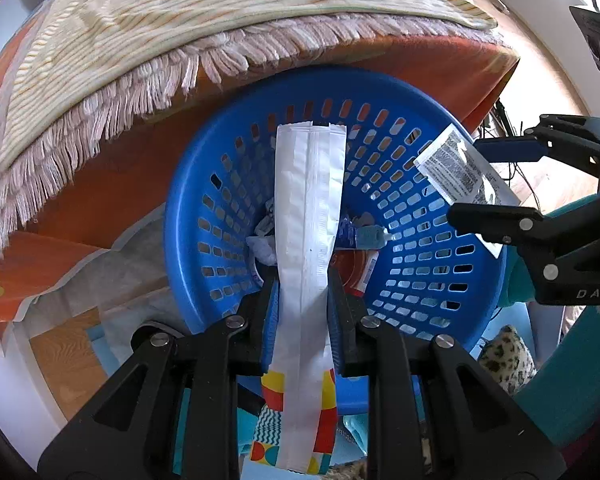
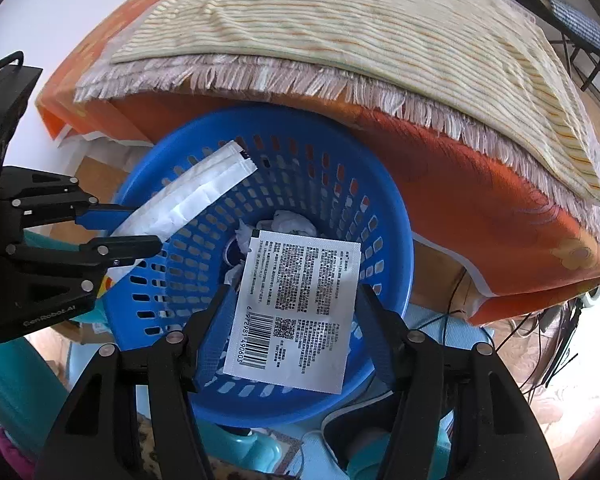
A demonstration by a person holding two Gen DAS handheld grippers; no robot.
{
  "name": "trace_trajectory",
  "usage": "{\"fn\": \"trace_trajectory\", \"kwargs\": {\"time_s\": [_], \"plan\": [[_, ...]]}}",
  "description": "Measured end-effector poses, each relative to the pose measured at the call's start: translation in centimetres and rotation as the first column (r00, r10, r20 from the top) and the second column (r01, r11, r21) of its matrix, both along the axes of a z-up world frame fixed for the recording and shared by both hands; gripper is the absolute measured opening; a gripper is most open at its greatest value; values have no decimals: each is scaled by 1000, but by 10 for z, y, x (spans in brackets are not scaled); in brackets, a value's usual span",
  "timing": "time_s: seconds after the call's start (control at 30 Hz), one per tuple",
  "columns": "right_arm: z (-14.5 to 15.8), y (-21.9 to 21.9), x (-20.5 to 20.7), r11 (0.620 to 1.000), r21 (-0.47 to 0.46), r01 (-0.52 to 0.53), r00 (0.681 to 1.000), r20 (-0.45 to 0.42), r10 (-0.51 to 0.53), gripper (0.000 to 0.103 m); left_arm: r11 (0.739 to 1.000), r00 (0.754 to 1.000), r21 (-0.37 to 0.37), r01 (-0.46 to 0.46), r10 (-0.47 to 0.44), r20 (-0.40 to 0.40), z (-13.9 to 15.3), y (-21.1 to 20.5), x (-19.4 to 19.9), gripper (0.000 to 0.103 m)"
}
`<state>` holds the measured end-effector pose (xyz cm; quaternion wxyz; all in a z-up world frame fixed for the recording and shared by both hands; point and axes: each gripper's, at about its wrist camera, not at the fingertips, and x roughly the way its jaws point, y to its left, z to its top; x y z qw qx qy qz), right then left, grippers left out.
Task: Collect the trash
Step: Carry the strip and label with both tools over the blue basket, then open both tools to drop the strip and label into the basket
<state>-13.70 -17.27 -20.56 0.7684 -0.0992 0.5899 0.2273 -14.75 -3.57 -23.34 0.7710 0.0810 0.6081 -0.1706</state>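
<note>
Left wrist: long white wrapper (image 1: 309, 216) lengthwise toward blue basket (image 1: 204, 184).

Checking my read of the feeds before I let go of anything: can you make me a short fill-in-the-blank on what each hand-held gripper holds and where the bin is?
1. The left hand-held gripper grips a long white ____.
2. The right hand-held gripper holds a flat packet printed with text and a ____.
3. Both pieces hang over a ____ basket.
4. Crumpled ____ lies at the basket's bottom.

Missing words: wrapper; barcode; blue; paper
</note>
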Motion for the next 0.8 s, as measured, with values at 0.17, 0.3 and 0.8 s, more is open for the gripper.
{"fn": "trace_trajectory", "kwargs": {"time_s": [0.17,0.3,0.8], "plan": [[-6,-1,0,1000,-4,4,1000,-12,-4,61,1000,1000,13,-7,7,-7,-11,-1,2,21],[-8,1,1,1000,-10,-3,1000,-21,3,61,1000,1000,20,-10,10,-9,-14,-1,2,30],[-10,-1,4,1000,-16,6,999,-37,-6,62,1000,1000,24,-14,14,0,-8,2,2,31]]}}
